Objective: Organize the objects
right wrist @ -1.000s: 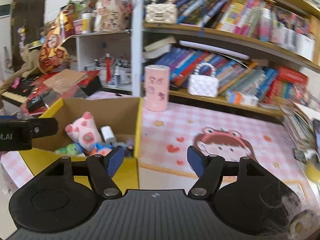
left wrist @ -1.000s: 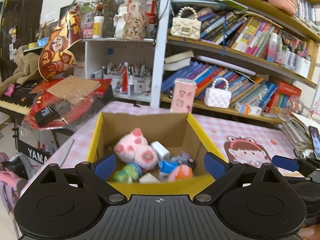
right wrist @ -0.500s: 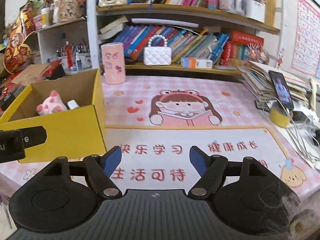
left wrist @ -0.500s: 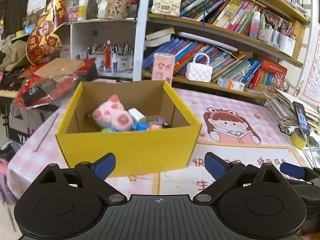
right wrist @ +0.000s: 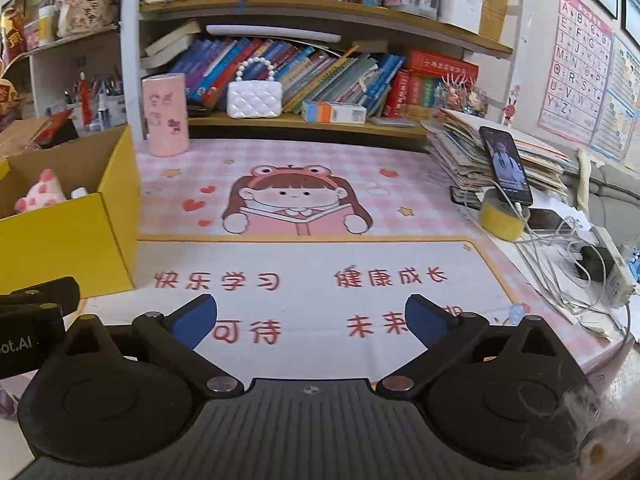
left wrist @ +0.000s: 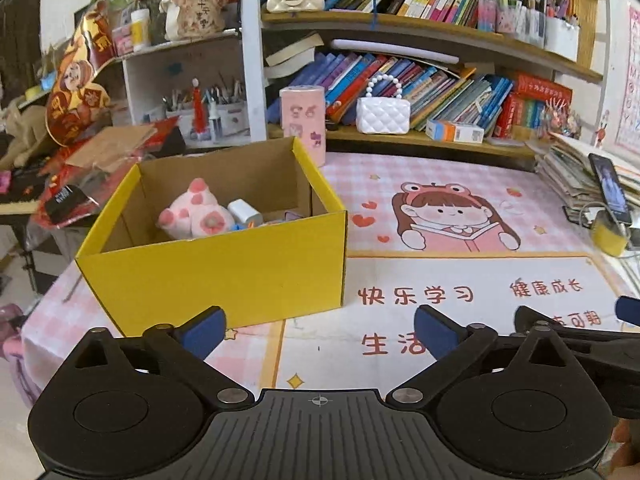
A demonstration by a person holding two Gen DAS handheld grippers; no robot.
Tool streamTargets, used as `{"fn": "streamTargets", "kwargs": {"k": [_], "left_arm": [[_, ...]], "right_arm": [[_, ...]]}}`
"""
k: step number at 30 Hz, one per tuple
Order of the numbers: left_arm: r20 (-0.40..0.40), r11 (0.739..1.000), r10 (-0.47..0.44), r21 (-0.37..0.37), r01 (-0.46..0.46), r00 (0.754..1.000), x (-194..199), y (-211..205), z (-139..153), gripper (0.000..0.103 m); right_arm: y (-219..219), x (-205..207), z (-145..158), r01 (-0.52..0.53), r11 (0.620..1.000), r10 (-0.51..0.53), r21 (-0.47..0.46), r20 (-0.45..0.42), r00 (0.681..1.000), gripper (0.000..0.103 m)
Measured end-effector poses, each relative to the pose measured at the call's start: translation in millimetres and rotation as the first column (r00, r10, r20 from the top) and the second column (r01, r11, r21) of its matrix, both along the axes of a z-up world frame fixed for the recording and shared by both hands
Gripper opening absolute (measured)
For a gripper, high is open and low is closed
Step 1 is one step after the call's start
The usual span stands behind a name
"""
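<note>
Inside the open yellow cardboard box (left wrist: 224,272) lies the pink plush pig (left wrist: 194,214) with a small white block (left wrist: 244,210) beside it. Just in front of the box, the left gripper (left wrist: 318,330) and right gripper (right wrist: 310,318) are both opening, jaws wide apart, nothing between them.

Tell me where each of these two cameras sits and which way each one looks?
Left wrist: sits on the left gripper, looking forward and down at the yellow box; its opening jaws, nothing between them, show below.
Right wrist: sits on the right gripper, facing the cartoon desk mat; its empty jaws are opening.
Shared: box, mat, pink canister, white purse.
</note>
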State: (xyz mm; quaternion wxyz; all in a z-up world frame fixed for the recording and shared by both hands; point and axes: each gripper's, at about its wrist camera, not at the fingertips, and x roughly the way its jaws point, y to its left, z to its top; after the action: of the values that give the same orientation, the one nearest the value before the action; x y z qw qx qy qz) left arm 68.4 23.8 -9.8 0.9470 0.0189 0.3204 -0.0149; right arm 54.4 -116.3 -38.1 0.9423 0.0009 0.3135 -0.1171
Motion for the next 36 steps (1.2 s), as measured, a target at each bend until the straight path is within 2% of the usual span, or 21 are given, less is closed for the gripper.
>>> {"fn": "streamTargets", "kwargs": {"k": [12,24,36], "left_arm": [[-0.047,0.999,0.043,0.013,-0.042,0.998,-1,-13,-5,0.102],[-0.041,0.997,0.038,0.064,-0.035,0.998,-10,-24,-3,0.102],[-0.058,0.998,0.043,0.058,-0.040,0.997,-17,-23,-4,0.102]], "right_arm": [[-20,-5,-2,0.001,1.000,0.000,0.024,-0.023,1.000,0.103],[-20,-14,1,-0.004,1.000,0.004,-0.002,-0.027,1.000,0.103],[-21,-22,1,0.004,1.000,-0.004,-0.001,-0.032,0.999,0.103]]}}
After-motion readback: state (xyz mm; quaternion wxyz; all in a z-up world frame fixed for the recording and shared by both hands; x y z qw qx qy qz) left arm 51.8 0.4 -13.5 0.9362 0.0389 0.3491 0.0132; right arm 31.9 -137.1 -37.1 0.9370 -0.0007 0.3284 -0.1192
